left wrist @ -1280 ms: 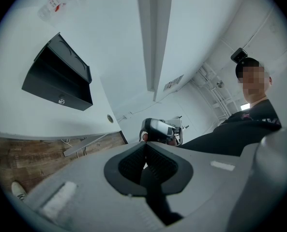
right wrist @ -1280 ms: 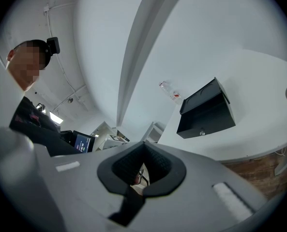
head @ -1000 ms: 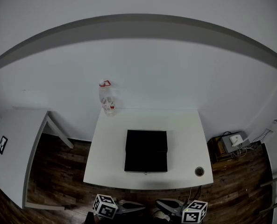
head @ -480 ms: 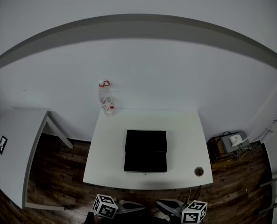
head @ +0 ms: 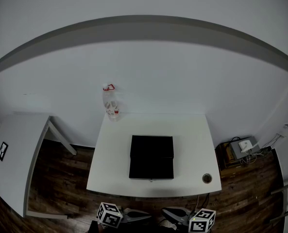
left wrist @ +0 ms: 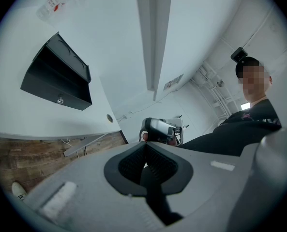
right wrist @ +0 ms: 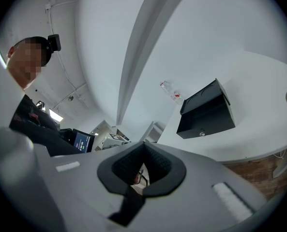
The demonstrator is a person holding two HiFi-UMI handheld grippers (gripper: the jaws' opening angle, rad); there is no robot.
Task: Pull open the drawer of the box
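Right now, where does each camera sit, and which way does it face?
Head view: on the person's head, looking steeply down at the white table and black box; left tongs and right tongs show at the bottom edge.
Left gripper view: on the left tongs, looking along their shut jaws; person's dark jacket at right, box upper left.
Right gripper view: on the right tongs, along their shut jaws; person at left, box at right.
Shared: all three show the box on the table.
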